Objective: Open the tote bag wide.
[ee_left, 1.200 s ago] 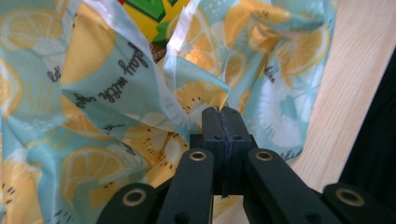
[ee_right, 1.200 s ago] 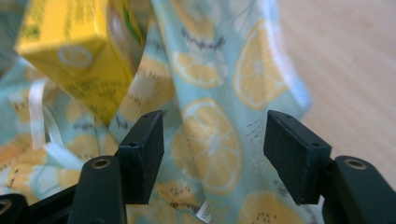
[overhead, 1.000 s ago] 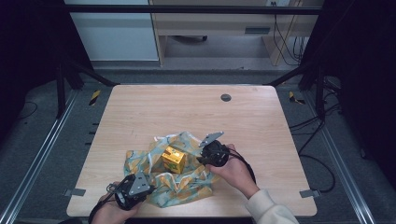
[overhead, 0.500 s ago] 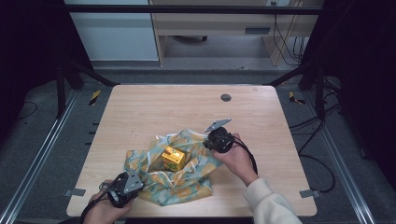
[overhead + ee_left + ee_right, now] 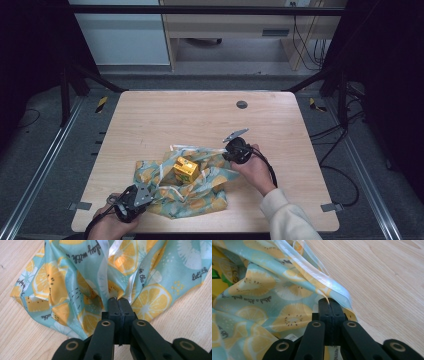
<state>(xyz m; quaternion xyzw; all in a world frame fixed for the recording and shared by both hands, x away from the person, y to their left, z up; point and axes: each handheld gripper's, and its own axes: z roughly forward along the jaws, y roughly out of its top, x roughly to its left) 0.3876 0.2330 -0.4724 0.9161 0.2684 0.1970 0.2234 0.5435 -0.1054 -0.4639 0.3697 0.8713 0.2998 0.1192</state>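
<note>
A teal cloth bag printed with orange slices [image 5: 192,192] lies crumpled on the near half of the wooden table [image 5: 200,120]. A small yellow carton [image 5: 186,169] stands in its folds. My left gripper [image 5: 131,201] is at the bag's near left corner, and in the left gripper view its jaws are shut on a bunch of the fabric [image 5: 110,293]. At the bag's far right edge my right gripper [image 5: 236,150] is shut on the bag's rim, pinching the white-edged hem [image 5: 329,293]. The yellow carton [image 5: 217,282] peeks in at the left of the right gripper view.
A small dark round disc [image 5: 242,104] sits in the table near its far edge. White handle straps [image 5: 192,148] lie along the bag's far side. Metal rails run along both sides of the table, with cables on the floor at the right.
The right gripper has pulled the bag's rim up and to the right. The left gripper has drawn its corner toward the near left edge. The bag is stretched wider between them.
</note>
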